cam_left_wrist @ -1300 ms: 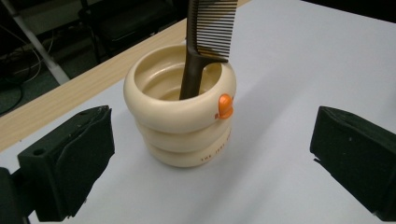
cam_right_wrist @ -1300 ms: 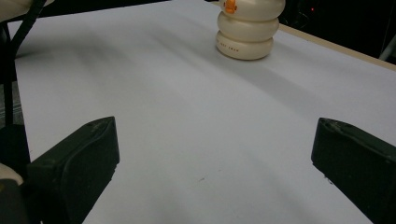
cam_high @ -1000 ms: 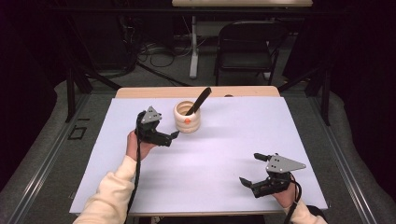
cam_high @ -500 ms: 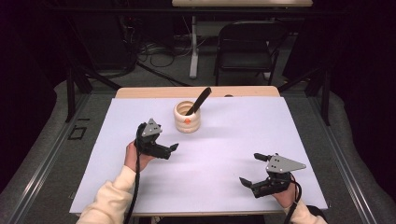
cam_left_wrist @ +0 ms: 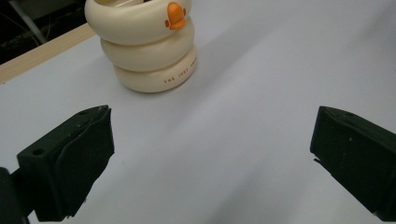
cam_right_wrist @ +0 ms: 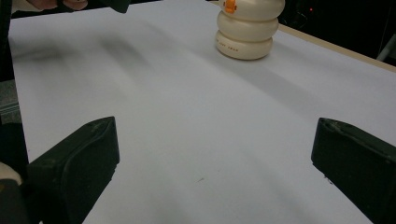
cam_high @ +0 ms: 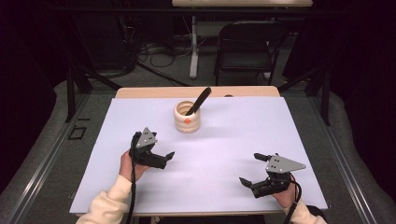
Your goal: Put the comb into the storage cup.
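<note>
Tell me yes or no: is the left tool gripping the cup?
No. In the left gripper view the left tool is open over bare table, with the cup standing apart beyond it.

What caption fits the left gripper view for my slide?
Left gripper, jaws wide open, above white table, facing cream ringed holder with orange beak.

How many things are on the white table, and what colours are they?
Cream: 1, the ringed holder with an orange beak.
Black: 3, the utensil standing in the holder, the left gripper and the right gripper, both open.
Total: 4.
</note>
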Tool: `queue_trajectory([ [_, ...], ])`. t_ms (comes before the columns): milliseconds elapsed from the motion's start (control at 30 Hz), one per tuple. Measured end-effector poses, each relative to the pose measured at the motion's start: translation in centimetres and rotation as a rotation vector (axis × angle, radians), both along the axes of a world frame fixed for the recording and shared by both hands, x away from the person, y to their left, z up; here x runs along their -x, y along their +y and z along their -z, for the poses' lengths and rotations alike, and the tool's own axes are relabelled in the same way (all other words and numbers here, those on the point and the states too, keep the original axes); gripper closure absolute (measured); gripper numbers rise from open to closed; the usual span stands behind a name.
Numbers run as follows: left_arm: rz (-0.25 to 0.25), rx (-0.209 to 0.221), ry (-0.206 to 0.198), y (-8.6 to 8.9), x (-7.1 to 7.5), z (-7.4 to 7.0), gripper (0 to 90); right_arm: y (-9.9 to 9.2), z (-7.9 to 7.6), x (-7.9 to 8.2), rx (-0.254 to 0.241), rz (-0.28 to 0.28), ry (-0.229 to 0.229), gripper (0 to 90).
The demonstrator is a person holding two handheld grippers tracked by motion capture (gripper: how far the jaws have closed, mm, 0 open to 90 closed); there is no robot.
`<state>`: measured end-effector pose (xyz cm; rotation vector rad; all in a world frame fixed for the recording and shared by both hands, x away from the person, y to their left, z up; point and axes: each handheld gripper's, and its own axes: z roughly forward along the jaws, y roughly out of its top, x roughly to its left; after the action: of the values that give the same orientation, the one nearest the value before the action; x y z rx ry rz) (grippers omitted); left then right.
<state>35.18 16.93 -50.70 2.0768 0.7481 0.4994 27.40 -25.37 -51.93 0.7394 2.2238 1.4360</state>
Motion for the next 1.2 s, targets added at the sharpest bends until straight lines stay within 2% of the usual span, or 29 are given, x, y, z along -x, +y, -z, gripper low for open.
queue_trajectory([
  [800, -0.003, 0.001, -0.014, 1.7, 4.4, 1.1, 0.0, 0.0, 0.0, 0.0, 0.003, 0.001, 0.000, 0.4],
  [1200, -0.030, 0.022, -0.025, 2.9, 6.4, 1.3, 0.0, 0.0, 0.0, 0.0, 0.002, 0.001, 0.000, 0.4],
])
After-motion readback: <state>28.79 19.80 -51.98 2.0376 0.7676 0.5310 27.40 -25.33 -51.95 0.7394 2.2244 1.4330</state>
